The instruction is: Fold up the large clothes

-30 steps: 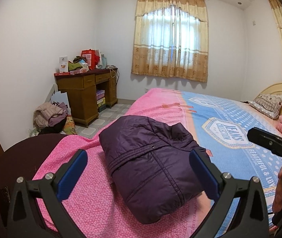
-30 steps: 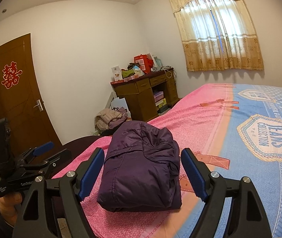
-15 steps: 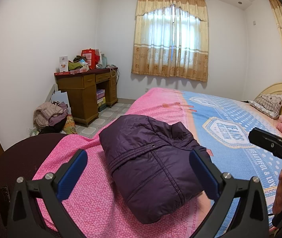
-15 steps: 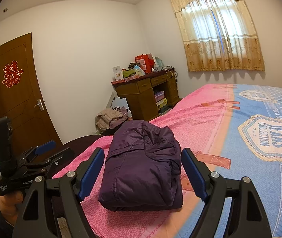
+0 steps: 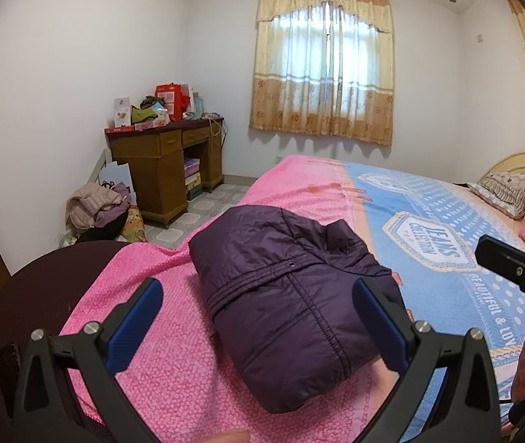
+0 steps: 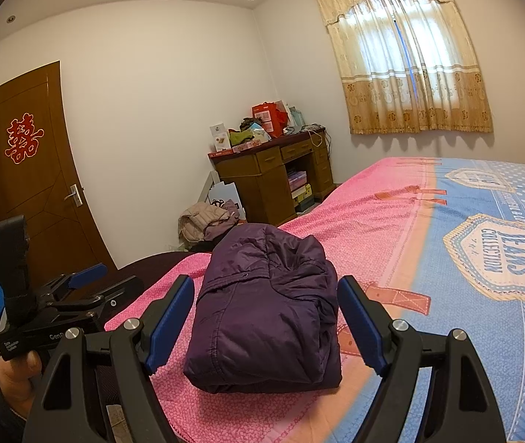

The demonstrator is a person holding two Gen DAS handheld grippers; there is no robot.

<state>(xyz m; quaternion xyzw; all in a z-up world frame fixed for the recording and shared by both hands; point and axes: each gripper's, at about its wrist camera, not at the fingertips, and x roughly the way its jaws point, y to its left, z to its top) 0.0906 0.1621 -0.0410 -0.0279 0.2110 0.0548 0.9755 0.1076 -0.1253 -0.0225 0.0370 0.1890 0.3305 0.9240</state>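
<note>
A dark purple padded jacket [image 5: 284, 299] lies folded into a compact bundle on the pink part of the bed cover [image 5: 173, 354]. In the right wrist view the same jacket [image 6: 266, 313] sits near the bed's corner. My left gripper [image 5: 258, 306] hovers in front of the bundle, open, with nothing between its blue pads [image 5: 135, 323]. My right gripper [image 6: 266, 308] is also open and free of the cloth. Each gripper shows in the other's view: the left gripper [image 6: 77, 291] at the far left, the right one's black body [image 5: 517, 265] at the far right.
The bed [image 6: 484, 258] has a pink and blue cover and a pillow [image 5: 508, 190] at the headboard. A wooden desk [image 5: 166, 170] piled with boxes stands by the wall, a heap of clothes [image 5: 96, 208] beside it. A brown door [image 6: 29, 184] is at the left.
</note>
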